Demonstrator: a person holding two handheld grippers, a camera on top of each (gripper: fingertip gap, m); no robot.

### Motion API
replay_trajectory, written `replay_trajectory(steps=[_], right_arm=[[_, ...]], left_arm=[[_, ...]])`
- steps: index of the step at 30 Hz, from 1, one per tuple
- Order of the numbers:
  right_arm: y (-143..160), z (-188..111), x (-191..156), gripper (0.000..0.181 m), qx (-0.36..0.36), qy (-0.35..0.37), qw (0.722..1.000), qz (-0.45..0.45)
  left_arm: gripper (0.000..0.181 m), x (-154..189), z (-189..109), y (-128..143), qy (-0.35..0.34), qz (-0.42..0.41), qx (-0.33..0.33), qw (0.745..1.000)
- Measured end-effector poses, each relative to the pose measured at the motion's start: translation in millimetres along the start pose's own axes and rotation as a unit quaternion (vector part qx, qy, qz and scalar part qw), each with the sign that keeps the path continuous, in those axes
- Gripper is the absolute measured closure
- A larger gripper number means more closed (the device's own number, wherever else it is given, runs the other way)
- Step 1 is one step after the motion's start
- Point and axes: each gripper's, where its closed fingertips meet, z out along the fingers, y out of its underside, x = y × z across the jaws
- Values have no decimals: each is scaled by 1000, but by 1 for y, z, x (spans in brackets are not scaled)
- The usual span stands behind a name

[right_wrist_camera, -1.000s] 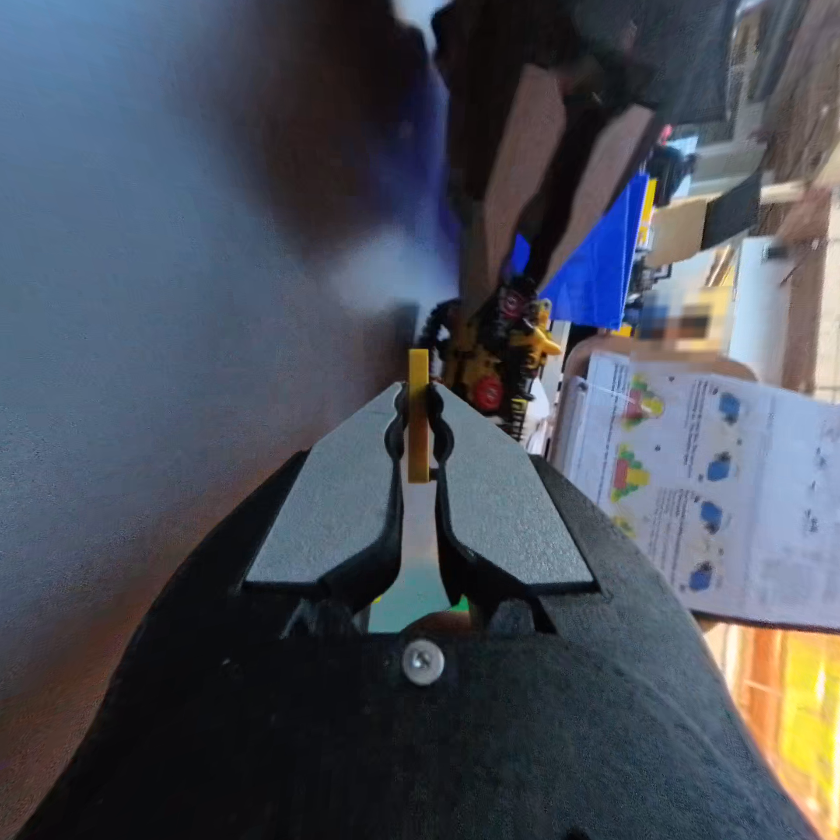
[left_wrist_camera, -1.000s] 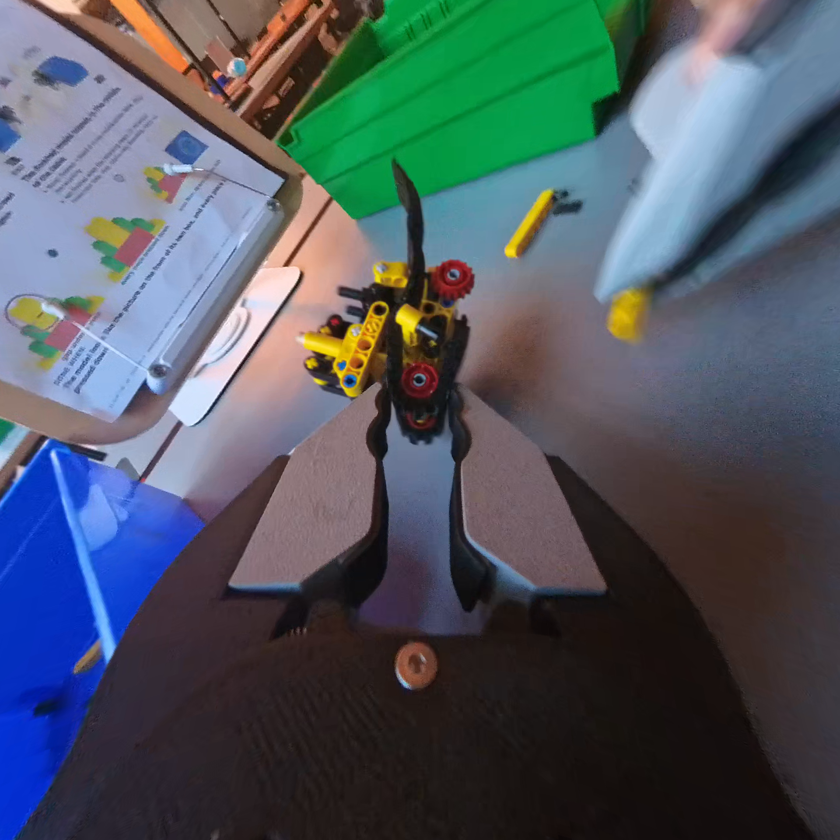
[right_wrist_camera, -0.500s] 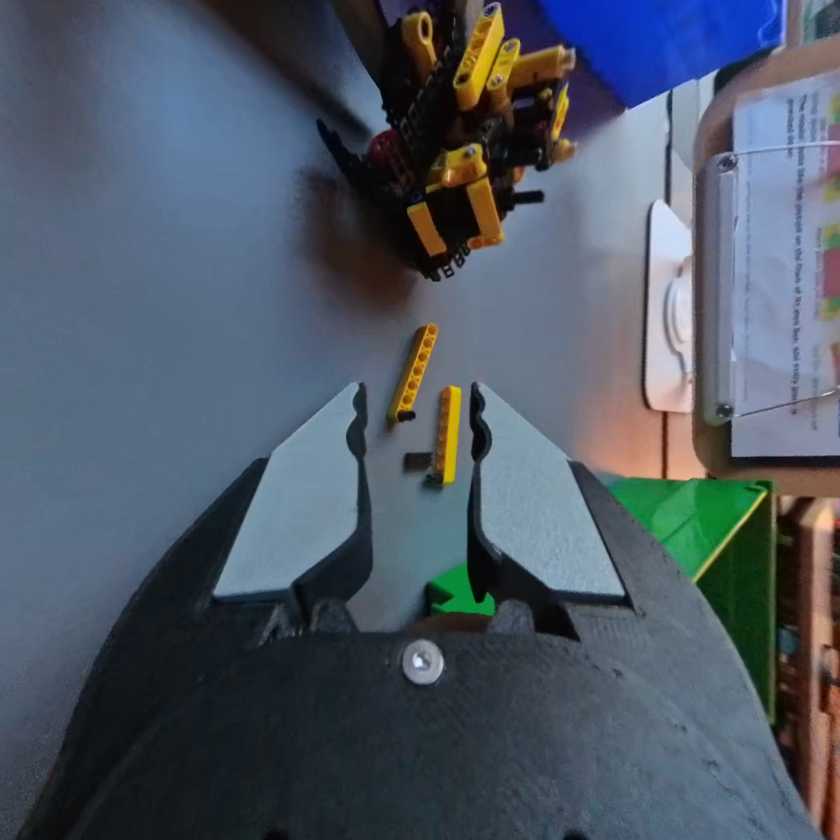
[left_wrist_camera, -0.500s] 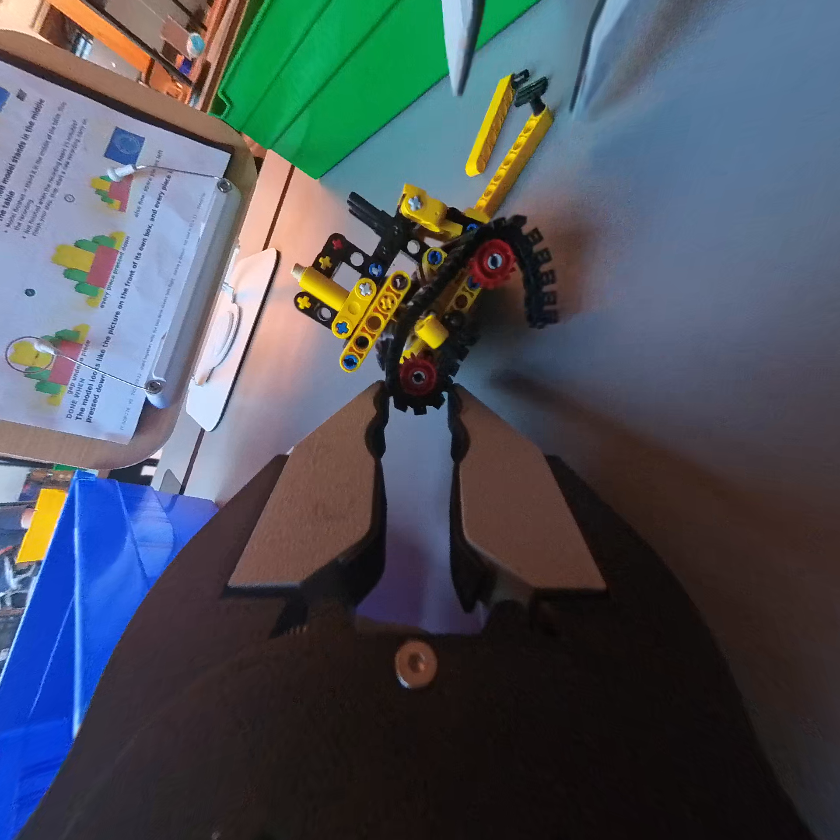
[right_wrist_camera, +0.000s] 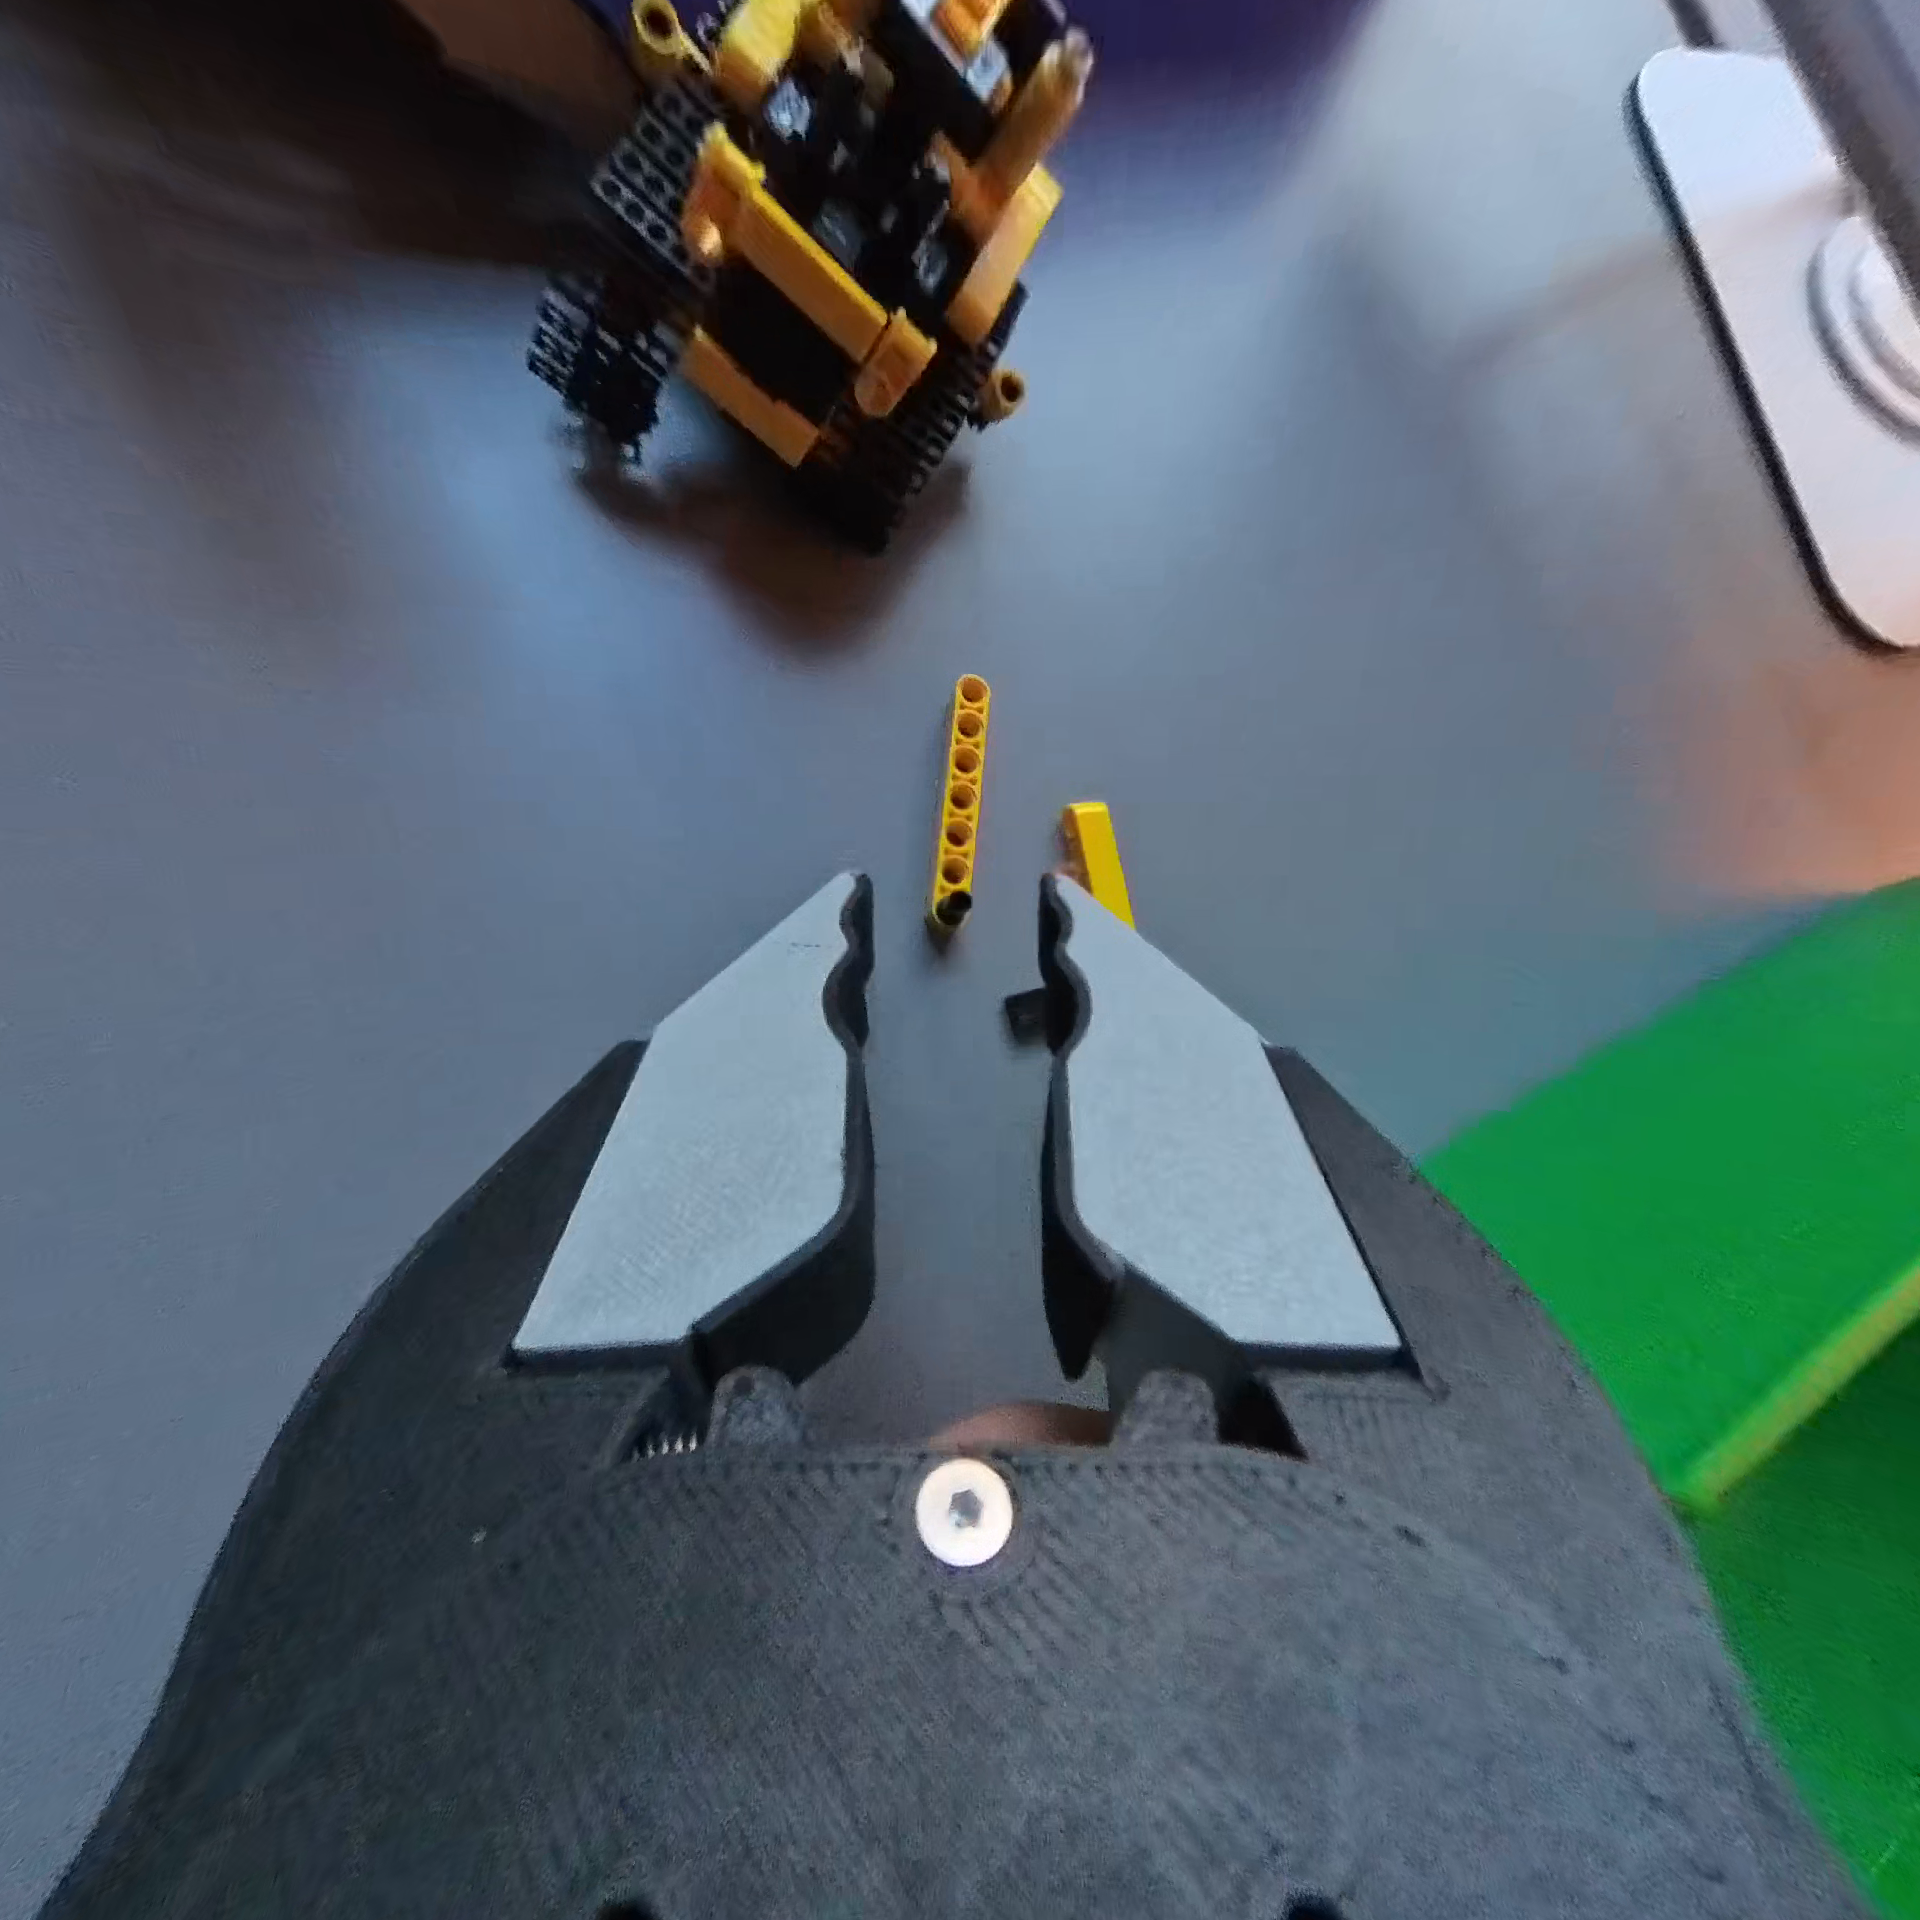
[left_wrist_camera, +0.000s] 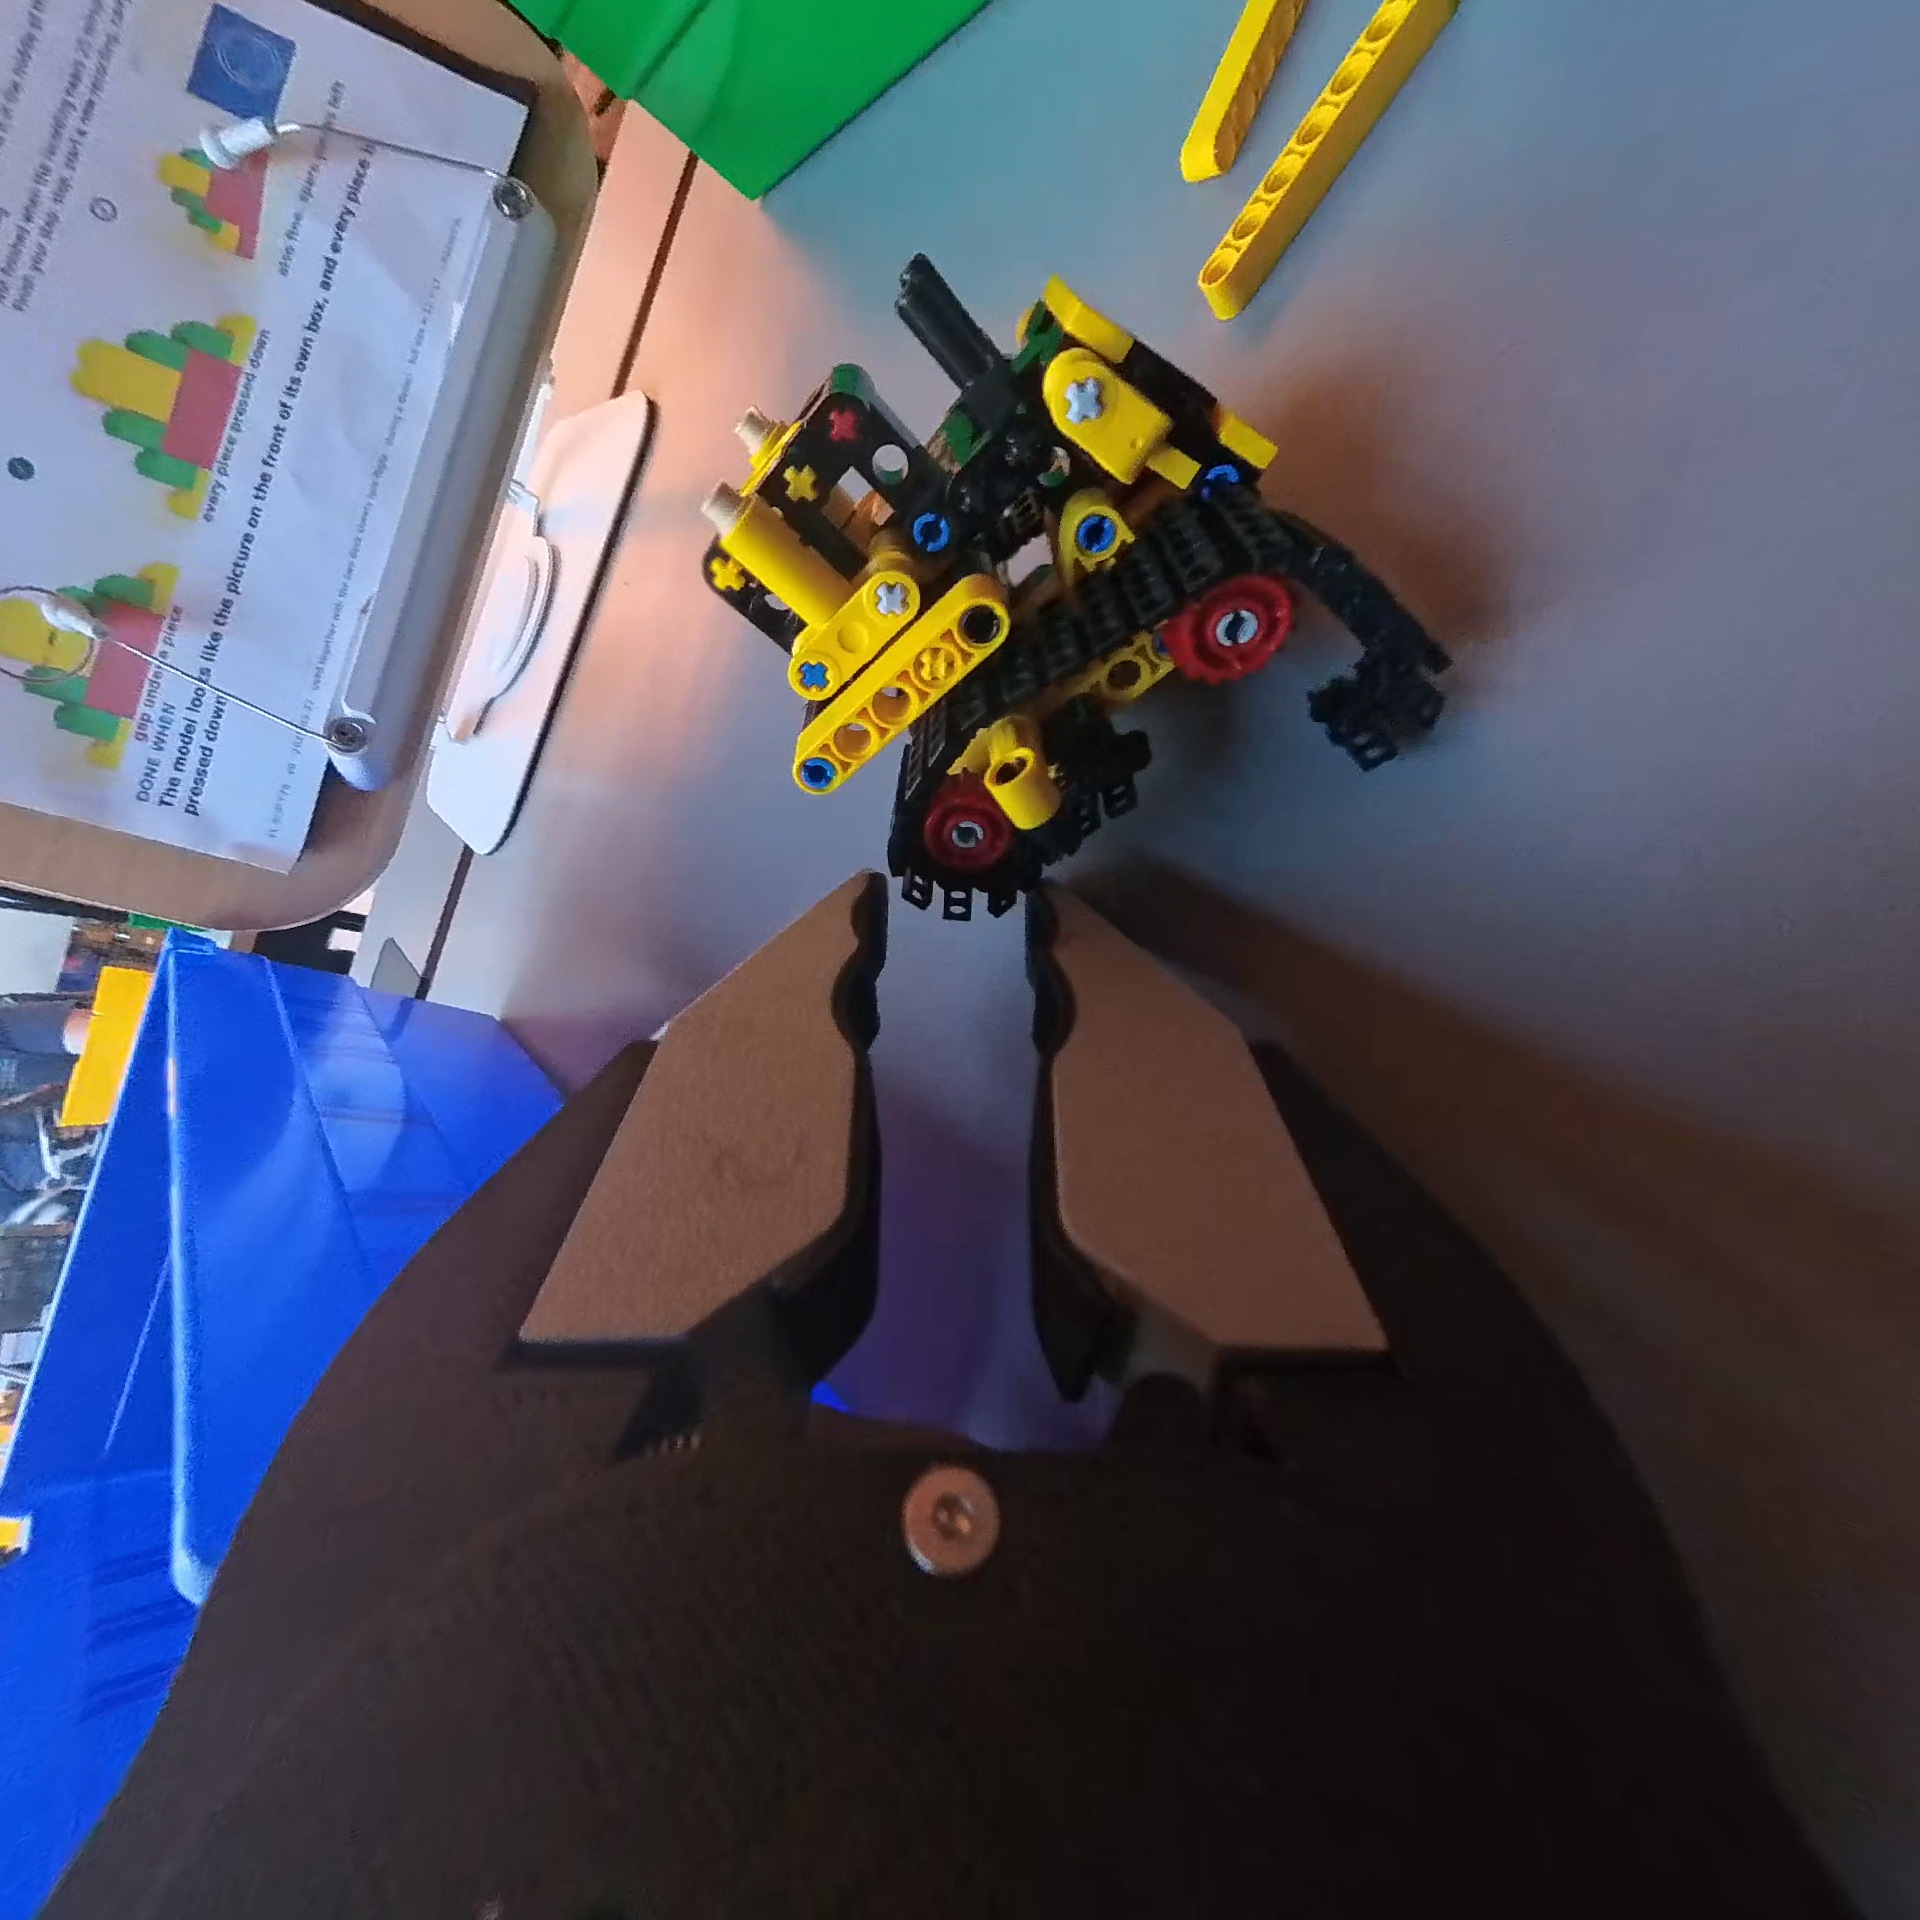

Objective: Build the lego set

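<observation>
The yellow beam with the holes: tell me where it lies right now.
In the right wrist view the holed yellow beam lies flat on the grey table, just ahead of the open right gripper, between it and the tracked model.

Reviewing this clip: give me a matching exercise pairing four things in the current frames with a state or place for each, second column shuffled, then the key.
Things:
1. left gripper
2. right gripper
3. holed yellow beam
4. green bin

States or places:
A. flat on the table, just ahead of the right fingertips
B. open and empty, tips beside the tracked model
C. at the table's edge, right side of the right wrist view
D. open and empty, above the loose pieces

Pairs: 1-B, 2-D, 3-A, 4-C
</observation>
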Motion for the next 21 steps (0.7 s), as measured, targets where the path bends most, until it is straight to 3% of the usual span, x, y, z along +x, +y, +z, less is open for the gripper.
replay_trajectory(steps=[1,2,7,10,12,16,19,21], right_arm=[[6,4,0,159,-19,5,1000,-6],[11,7,1,178,-32,12,999,-15],[5,9,-2,179,-10,4,1000,-11],[-2,5,-5,178,17,-14,1000,2],[-13,-1,-9,178,55,-29,998,14],[-61,-28,-29,179,203,-90,974,43],[-90,-45,-40,179,285,-123,949,56],[-100,-47,-48,178,305,-146,939,64]], left_arm=[[158,0,0,0,-2,4,0,1000],[158,0,0,0,-5,9,-1,1000],[144,1,-7,-4,3,2,8,1000],[132,-5,-25,-15,12,-32,45,998],[135,-7,-40,-33,22,-73,97,992],[148,10,-71,-84,105,-150,200,963],[138,19,-66,-110,154,-209,212,942],[141,21,-65,-133,197,-259,254,911]])
